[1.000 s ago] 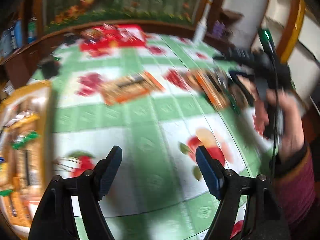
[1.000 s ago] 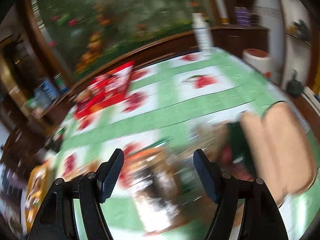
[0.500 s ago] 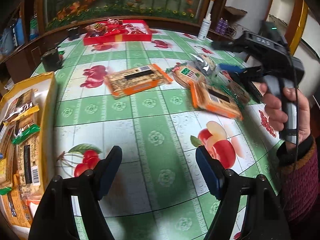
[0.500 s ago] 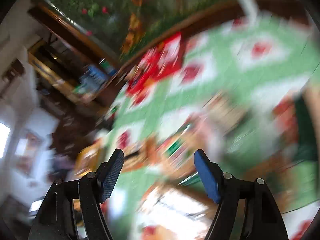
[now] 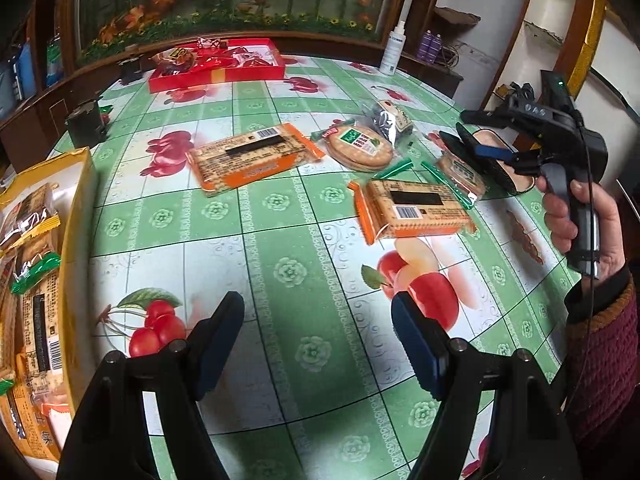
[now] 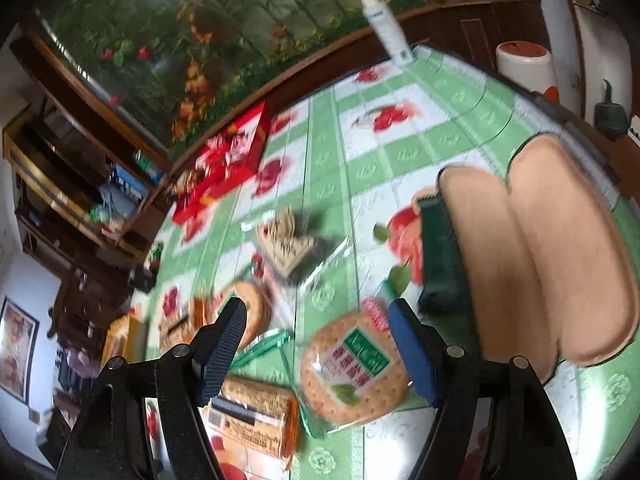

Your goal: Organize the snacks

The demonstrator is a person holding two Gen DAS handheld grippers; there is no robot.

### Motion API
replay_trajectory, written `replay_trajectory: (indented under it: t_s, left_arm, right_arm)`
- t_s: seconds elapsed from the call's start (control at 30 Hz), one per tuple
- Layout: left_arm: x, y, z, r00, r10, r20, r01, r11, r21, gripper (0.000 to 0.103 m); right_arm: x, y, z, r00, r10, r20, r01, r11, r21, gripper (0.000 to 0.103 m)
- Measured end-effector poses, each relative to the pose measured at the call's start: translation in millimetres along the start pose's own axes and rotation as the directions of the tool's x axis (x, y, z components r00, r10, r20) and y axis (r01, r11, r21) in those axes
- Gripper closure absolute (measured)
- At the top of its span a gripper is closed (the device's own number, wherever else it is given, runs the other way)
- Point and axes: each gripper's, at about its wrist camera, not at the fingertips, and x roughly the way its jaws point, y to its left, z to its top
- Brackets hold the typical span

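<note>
Snacks are spread all over the table (image 5: 280, 272), which has a green checked cloth with fruit prints. Biggest thing on it is the red box (image 5: 218, 65) at the far edge, then the yellow box (image 5: 78, 216) on the left, already packed with wrapped snacks. Out in the open lie two orange cracker packs (image 5: 252, 156) (image 5: 412, 208), well apart, and a round cracker pack (image 5: 358, 147) between them, further back. The left gripper (image 5: 318, 338) hangs above bare cloth, jaws about halfway apart, nothing in them. The right gripper (image 6: 316, 350) is spread about the same over another round cracker pack (image 6: 354, 374), not pinching it. A hand (image 5: 580, 224) holds it.
</note>
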Motion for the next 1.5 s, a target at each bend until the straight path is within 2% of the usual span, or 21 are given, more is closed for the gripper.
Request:
replay_trajectory:
  t_s: [0.03, 0.17, 0.23, 0.3, 0.33, 0.4, 0.43, 0.47, 0.53, 0.57, 0.63, 0.77, 0.8, 0.83, 0.87, 0.97, 1.0, 1.13, 1.33, 1.43, 1.5]
  left_arm:
    - [0, 0, 0, 1.0, 0.001, -0.001, -0.001, 1.0, 0.001, 0.028]
    - [-3, 2, -1, 1.0, 0.009, 0.004, -0.009, 1.0, 0.003, 0.028]
    - [-3, 5, -1, 1.0, 0.007, 0.002, -0.007, 1.0, -0.009, 0.028]
    - [-2, 7, -1, 1.0, 0.007, 0.002, -0.007, 1.0, -0.016, 0.028]
    - [-2, 8, -1, 1.0, 0.008, -0.001, -0.008, 1.0, -0.02, 0.028]
    - [-1, 9, -1, 1.0, 0.005, -0.004, -0.005, 1.0, -0.021, 0.028]
    - [-2, 10, -1, 1.0, 0.007, -0.003, -0.007, 1.0, -0.018, 0.028]
    - [-3, 10, -1, 1.0, 0.01, -0.002, -0.011, 1.0, -0.016, 0.028]
    - [-5, 10, -1, 1.0, 0.009, 0.002, -0.009, 1.0, -0.018, 0.028]
    - [-6, 11, -1, 1.0, 0.005, 0.003, -0.005, 1.0, -0.021, 0.028]
    - [-7, 12, 0, 1.0, 0.007, 0.003, -0.007, 1.0, -0.025, 0.028]
    - [-8, 13, 1, 1.0, 0.008, 0.004, -0.008, 1.0, -0.03, 0.028]
    - [-9, 13, 1, 1.0, 0.007, 0.003, -0.007, 1.0, -0.03, 0.028]
    - [-9, 13, 1, 1.0, 0.008, 0.003, -0.008, 1.0, -0.029, 0.028]
    - [-8, 13, 2, 1.0, 0.01, 0.0, -0.01, 1.0, -0.029, 0.028]
    - [-6, 12, 4, 1.0, 0.003, -0.008, -0.003, 1.0, -0.027, 0.028]
    - [-4, 11, 5, 1.0, -0.002, -0.011, 0.002, 1.0, -0.029, 0.028]
    - [4, 2, 9, 0.999, -0.041, -0.025, 0.04, 0.999, -0.033, 0.028]
    - [19, -21, 23, 0.998, -0.047, -0.041, 0.047, 0.999, -0.003, 0.027]
    - [34, -31, 37, 0.998, -0.033, -0.051, 0.034, 0.999, 0.032, 0.016]
    - [44, -31, 46, 0.997, -0.044, -0.065, 0.045, 0.999, 0.02, 0.015]
  right_arm:
    - [3, 1, -5, 1.0, -0.01, -0.008, 0.01, 1.0, -0.01, 0.026]
    - [22, 17, -20, 0.986, -0.165, -0.01, 0.163, 0.98, -0.111, 0.026]
    - [26, 32, -28, 0.981, -0.194, -0.006, 0.19, 0.969, -0.158, 0.023]
    - [34, 49, -36, 0.996, -0.049, -0.073, 0.035, 0.983, -0.18, 0.022]
    - [40, 59, -41, 0.991, 0.029, -0.132, -0.054, 0.981, -0.188, 0.022]
    - [40, 69, -36, 0.985, 0.093, -0.146, -0.121, 0.973, -0.197, 0.022]
    - [35, 72, -25, 0.991, 0.087, -0.099, -0.106, 0.972, -0.208, 0.022]
    - [30, 72, -11, 0.999, 0.032, -0.04, -0.04, 0.975, -0.219, 0.022]
    - [31, 76, 15, 0.993, -0.104, 0.062, 0.117, 0.955, -0.273, 0.022]
    - [42, 78, 26, 0.985, -0.161, 0.062, 0.172, 0.935, -0.31, 0.021]
    - [70, 77, 41, 0.976, -0.217, -0.014, 0.199, 0.918, -0.343, 0.02]
    - [115, 70, 47, 0.949, -0.312, -0.041, 0.272, 0.88, -0.389, 0.023]
    - [121, 67, 46, 0.951, -0.304, -0.064, 0.258, 0.887, -0.384, 0.032]
    - [126, 65, 42, 0.952, -0.295, -0.08, 0.245, 0.893, -0.377, 0.034]
    - [122, 65, 38, 0.954, -0.293, -0.059, 0.249, 0.89, -0.382, 0.04]
    - [106, 64, 29, 0.967, -0.246, -0.068, 0.206, 0.91, -0.36, 0.046]
    - [98, 61, 26, 0.975, -0.211, -0.068, 0.175, 0.922, -0.344, 0.059]
    - [45, 50, 22, 0.999, -0.048, -0.001, 0.046, 0.971, -0.236, 0.059]
    - [12, 39, 18, 0.994, 0.056, 0.093, -0.041, 0.986, -0.164, 0.058]
    - [13, 39, 16, 0.993, 0.086, 0.086, -0.072, 0.984, -0.164, 0.058]
    - [12, 37, 17, 0.992, 0.097, 0.087, -0.081, 0.983, -0.166, 0.058]
